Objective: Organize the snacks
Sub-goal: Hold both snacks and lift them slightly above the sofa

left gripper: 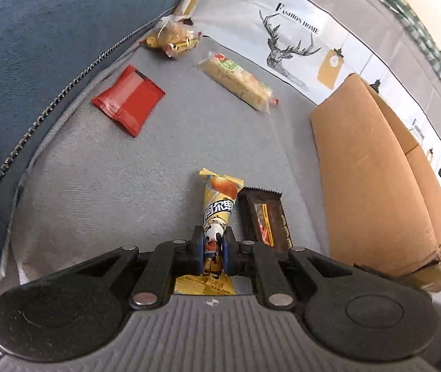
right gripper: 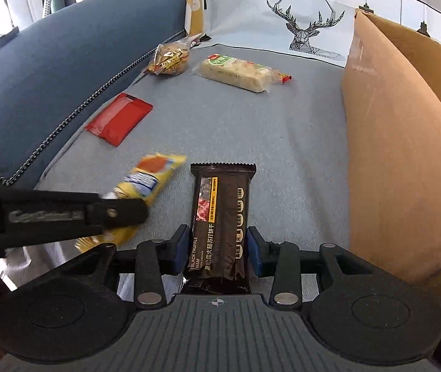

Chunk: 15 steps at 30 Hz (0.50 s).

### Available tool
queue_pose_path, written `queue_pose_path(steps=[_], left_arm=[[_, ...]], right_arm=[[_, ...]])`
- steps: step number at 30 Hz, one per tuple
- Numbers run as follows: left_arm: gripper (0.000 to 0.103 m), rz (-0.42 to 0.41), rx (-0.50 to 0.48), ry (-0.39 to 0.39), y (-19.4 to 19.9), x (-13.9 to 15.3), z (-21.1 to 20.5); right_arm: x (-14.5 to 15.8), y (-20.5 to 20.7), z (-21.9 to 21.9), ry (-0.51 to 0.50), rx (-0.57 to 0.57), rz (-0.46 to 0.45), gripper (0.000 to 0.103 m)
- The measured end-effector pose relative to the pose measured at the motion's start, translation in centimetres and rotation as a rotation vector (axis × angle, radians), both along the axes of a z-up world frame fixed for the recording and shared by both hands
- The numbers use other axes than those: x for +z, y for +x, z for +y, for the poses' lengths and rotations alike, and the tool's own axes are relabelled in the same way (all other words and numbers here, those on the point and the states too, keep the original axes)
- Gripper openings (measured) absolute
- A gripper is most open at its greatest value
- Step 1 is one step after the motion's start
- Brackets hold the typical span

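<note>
Grey sofa seat [right gripper: 251, 130] with red packet [right gripper: 118, 119]

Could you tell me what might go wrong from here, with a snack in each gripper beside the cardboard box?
1. The left gripper pinches the yellow snack tube near one end, so it could swing or slip.
2. The two grippers are close together; the right gripper, holding the black cracker pack, could bump the left.
3. The cardboard box has a tall near wall that a pack may catch on.
</note>
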<state>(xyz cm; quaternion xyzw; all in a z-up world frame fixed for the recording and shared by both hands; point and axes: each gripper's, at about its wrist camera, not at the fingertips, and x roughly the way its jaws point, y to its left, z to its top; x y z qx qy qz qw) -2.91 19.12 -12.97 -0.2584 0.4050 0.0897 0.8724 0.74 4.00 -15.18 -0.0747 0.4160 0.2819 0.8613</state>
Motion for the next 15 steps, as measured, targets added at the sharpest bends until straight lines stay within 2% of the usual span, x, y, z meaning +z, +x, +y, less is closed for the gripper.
queue_pose_path(steps=[3, 5, 11, 15], left_arm=[[0.012, 0.011, 0.019, 0.016, -0.1, -0.4, -0.5], [0.012, 0.03, 0.029, -0.012, -0.3, -0.9, -0.4], [0.012, 0.018, 0.068, -0.083, -1.3, -1.1, 0.3], [0.012, 0.018, 0.074, -0.097, -1.4, -1.2, 0.3]], right_arm=[[0.2, -0.1, -0.7, 0.023, 0.002, 0.013, 0.041], [0.3, -0.1, -0.9, 0.028, 0.013, 0.017, 0.041], [0.7, -0.4, -1.6, 0.05, 0.026, 0.029, 0.041], [0.3, -0.2, -1.7, 0.049, 0.012, 0.053, 0.041]])
